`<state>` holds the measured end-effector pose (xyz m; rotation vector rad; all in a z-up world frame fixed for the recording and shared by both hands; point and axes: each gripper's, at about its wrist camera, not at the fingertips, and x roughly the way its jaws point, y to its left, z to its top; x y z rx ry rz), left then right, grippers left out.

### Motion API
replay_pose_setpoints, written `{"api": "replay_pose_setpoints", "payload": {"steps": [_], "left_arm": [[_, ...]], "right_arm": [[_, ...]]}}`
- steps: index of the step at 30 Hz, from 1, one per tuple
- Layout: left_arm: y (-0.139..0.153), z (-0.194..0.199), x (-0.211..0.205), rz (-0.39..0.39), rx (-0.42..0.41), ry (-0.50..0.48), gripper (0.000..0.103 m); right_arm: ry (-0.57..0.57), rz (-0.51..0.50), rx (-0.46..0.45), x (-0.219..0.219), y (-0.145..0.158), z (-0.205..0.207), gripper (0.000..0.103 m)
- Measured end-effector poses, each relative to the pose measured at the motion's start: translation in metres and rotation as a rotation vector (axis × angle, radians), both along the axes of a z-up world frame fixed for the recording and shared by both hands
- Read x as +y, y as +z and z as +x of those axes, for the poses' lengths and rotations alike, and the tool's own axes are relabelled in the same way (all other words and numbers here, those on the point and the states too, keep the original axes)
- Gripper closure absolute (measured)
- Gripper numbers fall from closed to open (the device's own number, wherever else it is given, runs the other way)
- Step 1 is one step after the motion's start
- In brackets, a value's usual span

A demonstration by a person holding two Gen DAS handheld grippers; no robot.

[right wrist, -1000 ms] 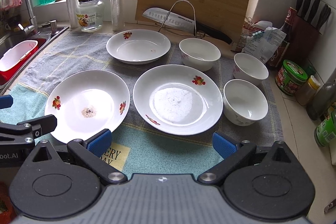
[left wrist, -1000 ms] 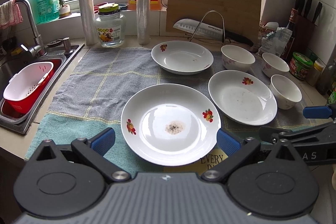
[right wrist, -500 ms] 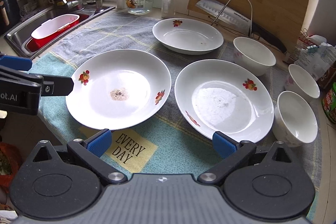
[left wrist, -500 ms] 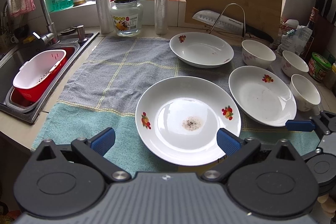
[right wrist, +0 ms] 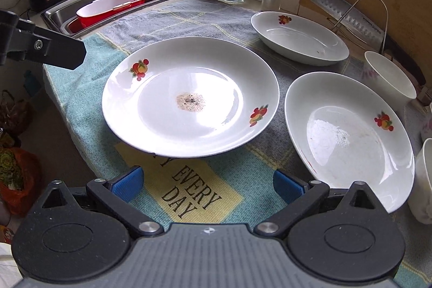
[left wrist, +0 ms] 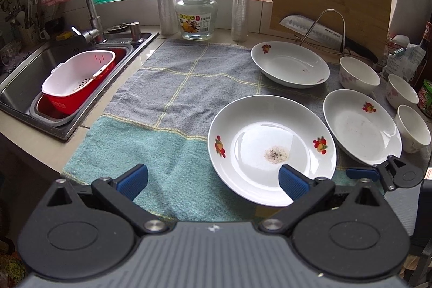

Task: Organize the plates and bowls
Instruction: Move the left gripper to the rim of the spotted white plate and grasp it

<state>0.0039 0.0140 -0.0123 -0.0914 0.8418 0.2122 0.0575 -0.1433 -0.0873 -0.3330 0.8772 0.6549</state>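
Note:
Three white fruit-print plates lie on the towel: a near plate with crumbs [left wrist: 271, 146] [right wrist: 190, 96], a right plate [left wrist: 361, 124] [right wrist: 348, 136] and a far plate [left wrist: 290, 64] [right wrist: 299, 37]. Three white bowls [left wrist: 359, 74] stand at the right; one shows in the right wrist view [right wrist: 388, 76]. My left gripper [left wrist: 213, 180] is open and empty, its right finger over the near plate's front rim. My right gripper [right wrist: 208, 185] is open and empty, just in front of the near plate.
A sink [left wrist: 29, 77] with a red and white colander [left wrist: 78, 77] is at the left. A glass jar [left wrist: 195, 15], rolls, bottles, a cutting board [left wrist: 332, 7] and a knife on a rack [left wrist: 310, 27] line the back. The counter's front edge is near.
Both grippers have swung left, so the plates now sit further right in both views. The right gripper has come closer to the near plate. Nothing was picked up.

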Motion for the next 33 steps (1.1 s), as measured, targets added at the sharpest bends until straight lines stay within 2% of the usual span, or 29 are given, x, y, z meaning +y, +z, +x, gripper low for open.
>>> {"api": "replay_pose_setpoints", "payload": {"steps": [7, 12, 16, 25, 33], "left_arm": [[-0.006, 0.005, 0.013, -0.022, 0.013, -0.009, 0.001], [-0.012, 0.022, 0.019, -0.028, 0.029, -0.07, 0.001], [-0.019, 0.044, 0.021, -0.016, 0.027, -0.165, 0.001], [-0.042, 0.107, 0.017, -0.047, 0.062, -0.417, 0.001], [-0.062, 0.148, 0.01, -0.067, 0.108, -0.576, 0.001]], "right_arm": [[0.034, 0.012, 0.003, 0.011, -0.01, 0.006, 0.0], [0.04, 0.021, -0.011, 0.014, -0.014, 0.007, 0.0], [0.042, 0.027, -0.022, 0.017, -0.015, 0.009, 0.0], [0.026, 0.042, -0.037, 0.018, -0.017, 0.007, 0.0], [-0.029, 0.04, -0.041, 0.021, -0.017, 0.008, 0.0]]}}
